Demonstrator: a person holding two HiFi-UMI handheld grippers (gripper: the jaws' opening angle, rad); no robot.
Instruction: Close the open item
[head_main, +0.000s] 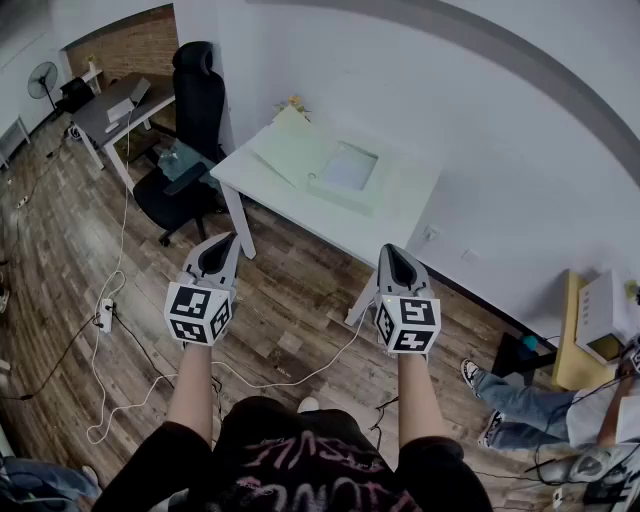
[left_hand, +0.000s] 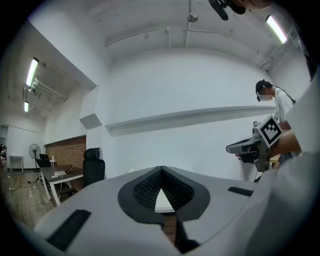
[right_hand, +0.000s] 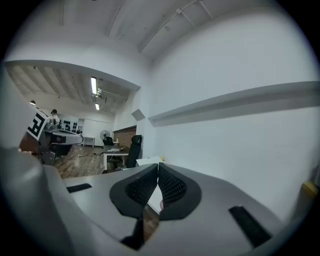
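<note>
A pale flat box (head_main: 347, 172) lies on the white table (head_main: 400, 215) against the wall, its lid (head_main: 288, 146) folded open to the left. Both grippers hang in the air over the wood floor, well short of the table. My left gripper (head_main: 222, 241) (left_hand: 161, 170) points at the table's left leg, jaws shut with nothing in them. Near the table's front edge, my right gripper (head_main: 393, 250) (right_hand: 157, 166) has its tips together and is just as empty. The left gripper view also shows the right gripper (left_hand: 252, 146) off to the side.
A black office chair (head_main: 190, 110) stands left of the table, with a grey desk (head_main: 120, 105) behind it. White cables and a power strip (head_main: 105, 315) lie on the floor. A seated person (head_main: 560, 410) and a yellow cabinet (head_main: 575, 330) are at the right.
</note>
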